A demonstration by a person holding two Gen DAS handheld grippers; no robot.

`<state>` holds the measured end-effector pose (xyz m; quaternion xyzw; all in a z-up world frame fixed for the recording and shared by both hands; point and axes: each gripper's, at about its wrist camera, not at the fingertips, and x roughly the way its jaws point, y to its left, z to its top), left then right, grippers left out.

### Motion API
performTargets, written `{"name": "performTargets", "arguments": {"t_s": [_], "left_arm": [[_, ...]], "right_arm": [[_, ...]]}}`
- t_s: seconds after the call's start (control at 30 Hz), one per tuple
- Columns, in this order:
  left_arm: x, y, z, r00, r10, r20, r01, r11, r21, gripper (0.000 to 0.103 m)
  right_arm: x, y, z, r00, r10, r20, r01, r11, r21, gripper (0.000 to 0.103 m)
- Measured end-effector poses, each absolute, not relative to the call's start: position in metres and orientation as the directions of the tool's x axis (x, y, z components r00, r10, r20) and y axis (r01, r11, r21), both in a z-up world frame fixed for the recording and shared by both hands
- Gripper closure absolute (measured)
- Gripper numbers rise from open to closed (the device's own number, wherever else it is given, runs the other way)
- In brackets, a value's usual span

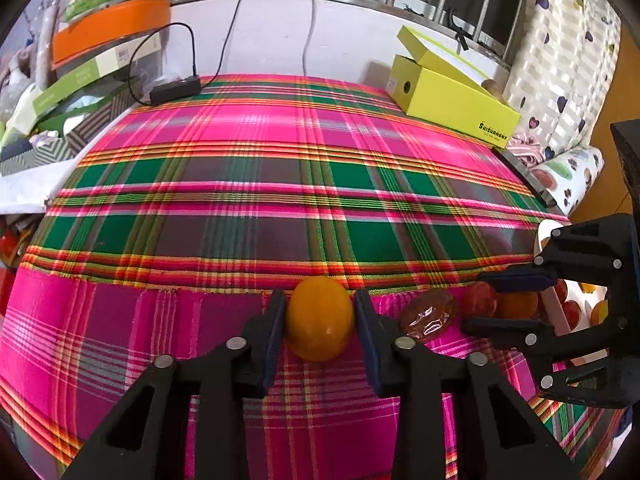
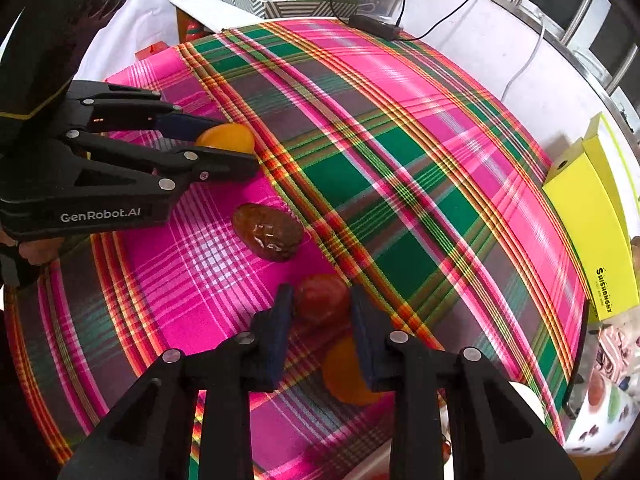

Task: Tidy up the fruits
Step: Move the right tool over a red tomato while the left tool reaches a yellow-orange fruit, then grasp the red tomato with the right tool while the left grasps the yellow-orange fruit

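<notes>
Left wrist view: the left gripper has its pads on both sides of a yellow fruit, touching or all but touching it, so it looks to be grasping the fruit, which rests on the plaid cloth near the table's near edge. Just to the right lies a brown wrapped item, then a red fruit and an orange fruit close together under the right gripper. A yellow box sits at the far right corner, well apart from the fruits.

Right wrist view: the right gripper straddles the red fruit; its left pad touches the fruit, while a gap seems to remain at the right pad, so the jaws are spread and not yet clamped. The orange fruit lies beneath the right finger, nearer the camera. The left gripper holds the yellow fruit by the cloth's left edge.

Risks, as a judgement: the round yellow fruit could squirt out if the pads sit off-centre. Closing on the red fruit may nudge the orange one, which could roll toward the near edge. The two grippers work close together and could collide when lifting.
</notes>
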<state>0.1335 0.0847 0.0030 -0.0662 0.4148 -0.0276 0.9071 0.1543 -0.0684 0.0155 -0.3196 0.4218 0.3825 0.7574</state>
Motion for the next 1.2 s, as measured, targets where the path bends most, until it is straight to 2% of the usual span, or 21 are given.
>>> {"name": "performTargets", "arguments": {"t_s": [0.4,0.63,0.87,0.97,1.2], "left_arm": [[0.115,0.081,0.015,0.686,-0.081,-0.723,-0.033,0.989,-0.142,0.059],[0.093,0.061,0.036,0.725,-0.1,-0.682,0.011,0.991,-0.133,0.062],[0.088,0.07,0.033,0.725,-0.102,-0.682,0.001,0.989,-0.147,0.062],[0.091,0.078,0.028,0.716,-0.115,-0.688,-0.001,0.986,-0.166,0.055],[0.099,0.084,0.018,0.703,-0.148,-0.696,0.009,0.98,-0.2,0.046]], "right_arm": [[0.138,-0.088,0.042,0.43,0.403,-0.808,-0.772,0.628,-0.098,0.073],[0.119,-0.109,0.053,0.463,0.449,-0.764,-0.721,0.693,-0.03,0.073],[0.108,-0.12,0.052,0.473,0.451,-0.757,-0.7,0.714,-0.012,0.073],[0.105,-0.127,0.051,0.477,0.455,-0.752,-0.69,0.724,0.0,0.073],[0.103,-0.134,0.05,0.477,0.457,-0.751,-0.677,0.735,0.017,0.073]]}}
